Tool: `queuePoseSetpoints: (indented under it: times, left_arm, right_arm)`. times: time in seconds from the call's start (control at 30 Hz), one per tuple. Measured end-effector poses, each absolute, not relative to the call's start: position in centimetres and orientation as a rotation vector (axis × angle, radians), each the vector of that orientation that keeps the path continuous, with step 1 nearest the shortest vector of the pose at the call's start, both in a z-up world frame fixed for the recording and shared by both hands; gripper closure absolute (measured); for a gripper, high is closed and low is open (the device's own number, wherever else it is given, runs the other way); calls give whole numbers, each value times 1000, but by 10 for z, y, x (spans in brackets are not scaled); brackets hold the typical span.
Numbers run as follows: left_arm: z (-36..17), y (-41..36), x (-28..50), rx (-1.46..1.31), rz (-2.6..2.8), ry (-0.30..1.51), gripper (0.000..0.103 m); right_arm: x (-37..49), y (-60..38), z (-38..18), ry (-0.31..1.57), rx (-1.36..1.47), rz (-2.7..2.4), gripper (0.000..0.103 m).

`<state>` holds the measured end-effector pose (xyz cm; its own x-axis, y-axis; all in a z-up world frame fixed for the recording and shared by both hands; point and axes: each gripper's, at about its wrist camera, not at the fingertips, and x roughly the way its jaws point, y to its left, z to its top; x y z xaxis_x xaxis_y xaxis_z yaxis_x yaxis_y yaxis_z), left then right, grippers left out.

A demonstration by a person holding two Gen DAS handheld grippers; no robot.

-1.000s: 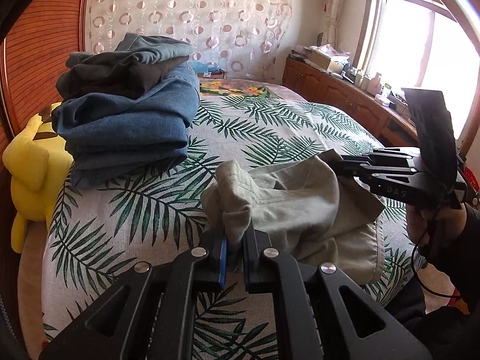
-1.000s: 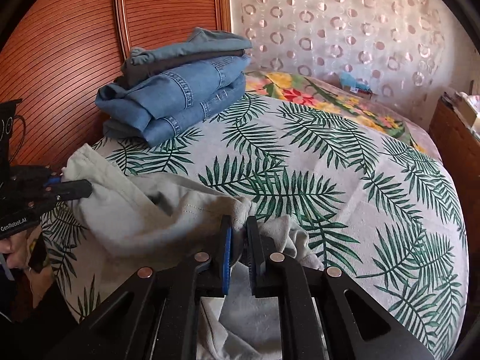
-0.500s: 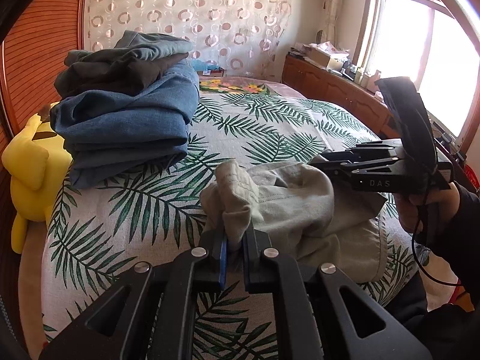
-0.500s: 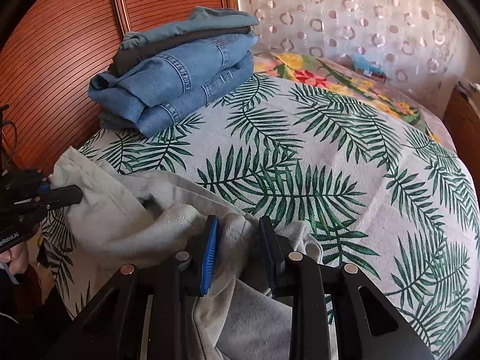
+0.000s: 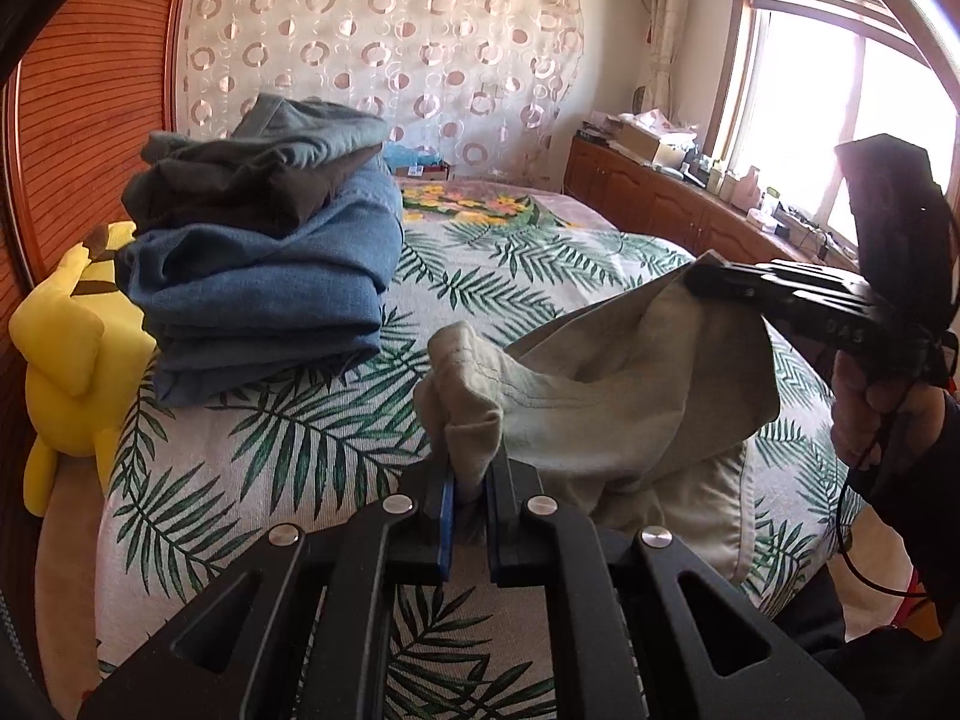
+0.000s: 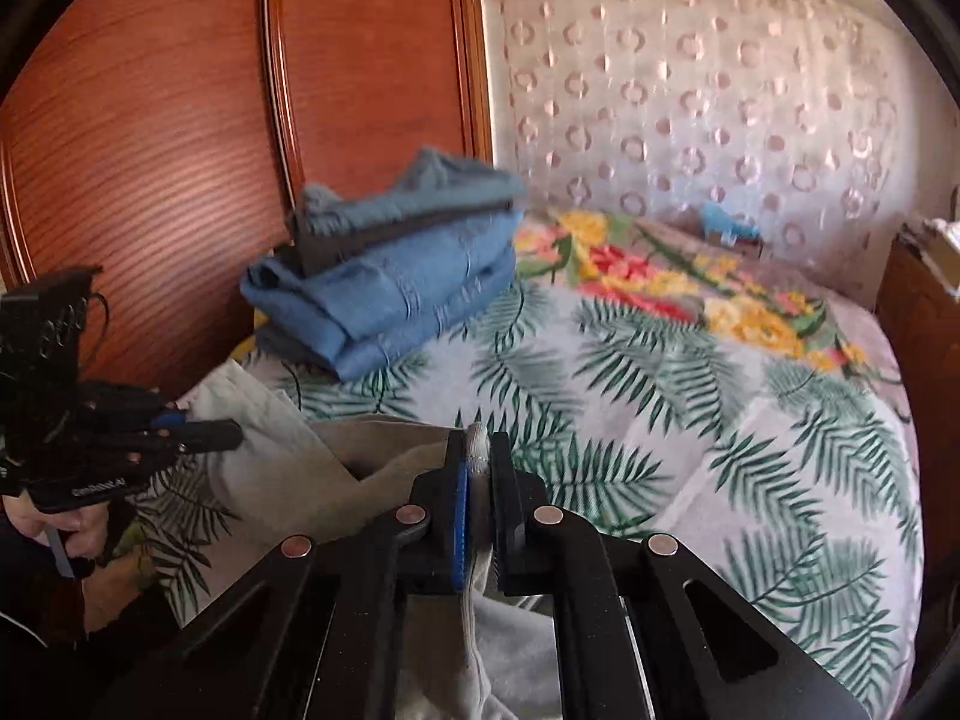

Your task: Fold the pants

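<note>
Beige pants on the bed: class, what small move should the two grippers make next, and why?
Probably draw the two grippers apart. The left gripper and right gripper each pinch an edge of the beige pants, but the cloth between them sags bunched on the bed, too crumpled to fold.

Both tools are matte black plastic: the left gripper (image 5: pixel 467 501) has round silver screws and a blue pad on one finger. The right gripper (image 6: pixel 477 501) matches it. Bare-skinned hands and dark sleeves show, with thin black cables.
</note>
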<state>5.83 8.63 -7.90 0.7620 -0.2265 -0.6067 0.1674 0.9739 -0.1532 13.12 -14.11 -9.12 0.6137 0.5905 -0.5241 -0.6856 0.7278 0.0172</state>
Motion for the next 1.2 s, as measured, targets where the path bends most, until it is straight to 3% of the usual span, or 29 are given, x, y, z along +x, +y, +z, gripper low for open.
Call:
queuePoseSetpoints:
  times: [0.7, 0.97, 1.2]
  left_arm:
    - [97, 63, 31, -88, -335, 173, 95]
    - [110, 51, 17, -60, -372, 143, 95]
    - [75, 48, 51, -40, -377, 223, 95]
  right_arm:
    - [11, -264, 53, 105, -141, 570, 97]
    - [-26, -279, 55, 92, -159, 552, 97]
    - [-8, -267, 45, 167, -175, 553, 97]
